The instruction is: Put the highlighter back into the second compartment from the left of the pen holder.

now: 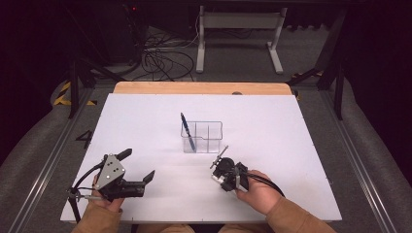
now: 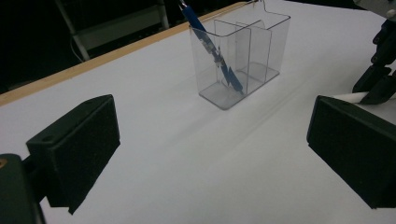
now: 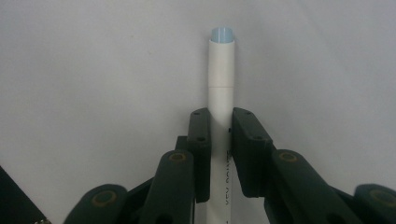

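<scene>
Overhead first: I see a white surface (image 1: 272, 145) with a wooden strip along its far edge, and a clear plastic organizer (image 1: 202, 137) standing near the middle. Its inside is split into compartments, and a blue pen (image 1: 187, 132) leans in the left-hand one, its top tilted away to the far left above the rim. My left tool (image 1: 138, 168) lies low at the near left corner, jaws spread wide with nothing between them, a hand (image 1: 108, 201) behind it. My right tool (image 1: 219, 160) sits just near-right of the organizer, angled toward it, with the right hand (image 1: 257, 191) gripping it from behind; a thin pale rod pokes out ahead of it.

From the left gripper view, the two black jaws stand far apart at the picture's sides, and bare white surface lies between them. Beyond them the organizer (image 2: 243, 51) stands upright with the blue pen (image 2: 212, 49) slanting down to its floor in the nearest compartment. The other tool (image 2: 380, 70) shows at the right edge, holding a white stick.

From the right gripper view, the jaws are closed narrow on a white pen (image 3: 221, 88), which runs straight out past the tips and ends in a pale blue cap end. Dark printed lettering shows on the barrel low between the jaws. I can't tell whether the pen touches the surface below it.
</scene>
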`<state>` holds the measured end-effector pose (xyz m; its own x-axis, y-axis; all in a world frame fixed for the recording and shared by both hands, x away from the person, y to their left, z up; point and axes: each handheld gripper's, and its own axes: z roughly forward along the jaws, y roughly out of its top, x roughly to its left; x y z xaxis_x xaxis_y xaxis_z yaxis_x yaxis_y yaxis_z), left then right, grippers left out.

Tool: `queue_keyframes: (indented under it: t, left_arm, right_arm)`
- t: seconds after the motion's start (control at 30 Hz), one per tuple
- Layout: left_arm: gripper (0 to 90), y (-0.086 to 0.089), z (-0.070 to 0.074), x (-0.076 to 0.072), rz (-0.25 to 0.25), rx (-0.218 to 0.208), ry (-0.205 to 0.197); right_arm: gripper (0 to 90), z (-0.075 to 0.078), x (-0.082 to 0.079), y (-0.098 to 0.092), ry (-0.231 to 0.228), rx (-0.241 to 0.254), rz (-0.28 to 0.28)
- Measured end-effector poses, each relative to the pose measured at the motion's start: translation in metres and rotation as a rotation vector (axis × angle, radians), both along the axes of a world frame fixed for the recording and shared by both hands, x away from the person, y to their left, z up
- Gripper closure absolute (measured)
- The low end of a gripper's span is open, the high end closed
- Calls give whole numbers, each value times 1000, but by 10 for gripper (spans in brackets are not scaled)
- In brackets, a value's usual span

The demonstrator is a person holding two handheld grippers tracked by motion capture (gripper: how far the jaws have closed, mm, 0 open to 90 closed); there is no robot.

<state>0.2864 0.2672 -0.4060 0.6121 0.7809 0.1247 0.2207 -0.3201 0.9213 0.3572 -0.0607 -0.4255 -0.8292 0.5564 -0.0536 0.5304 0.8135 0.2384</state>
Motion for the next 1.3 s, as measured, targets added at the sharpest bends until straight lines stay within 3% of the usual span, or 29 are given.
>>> queue_keyframes:
  t: [0.63,0.93,1.3]
  left_arm:
    - [34,0,0,0,-1,1,-1]
    - [34,0,0,0,-2,2,0]
    - [34,0,0,0,-1,4,-2]
  right_arm:
    - [785,1,0,0,0,0,0]
    - [785,15,1,-6,-9,58,-11]
    - [785,25,-1,-7,-26,83,4]
